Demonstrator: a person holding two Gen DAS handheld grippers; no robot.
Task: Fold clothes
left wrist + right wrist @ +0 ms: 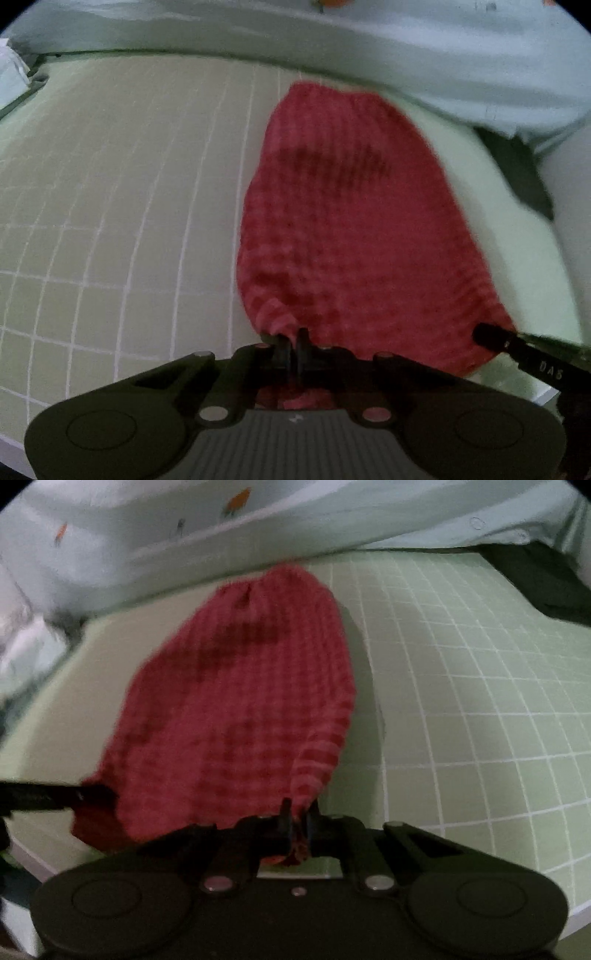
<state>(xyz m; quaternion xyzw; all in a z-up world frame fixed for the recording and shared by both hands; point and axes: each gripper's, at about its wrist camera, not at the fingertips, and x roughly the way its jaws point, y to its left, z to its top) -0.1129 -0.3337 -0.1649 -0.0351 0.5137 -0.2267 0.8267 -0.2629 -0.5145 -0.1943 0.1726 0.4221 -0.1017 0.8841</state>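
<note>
A red waffle-knit cloth [347, 229] lies stretched over a pale green grid cutting mat [110, 206]; it also shows in the right wrist view [236, 709]. My left gripper [294, 341] is shut on the cloth's near left corner. My right gripper [297, 818] is shut on the near right corner, which bunches between its fingers. Each gripper's fingertips show in the other's view: the right fingertips [487, 334] at the cloth's right corner, the left fingertips [96, 794] at its left corner. The near edge is lifted off the mat.
A light blue-green garment [332, 40] with small orange prints lies along the mat's far edge [147, 535]. A dark cloth [546, 583] sits at the far right corner. White crumpled fabric [26, 642] lies at the left. The mat's near edge [576, 908] drops off.
</note>
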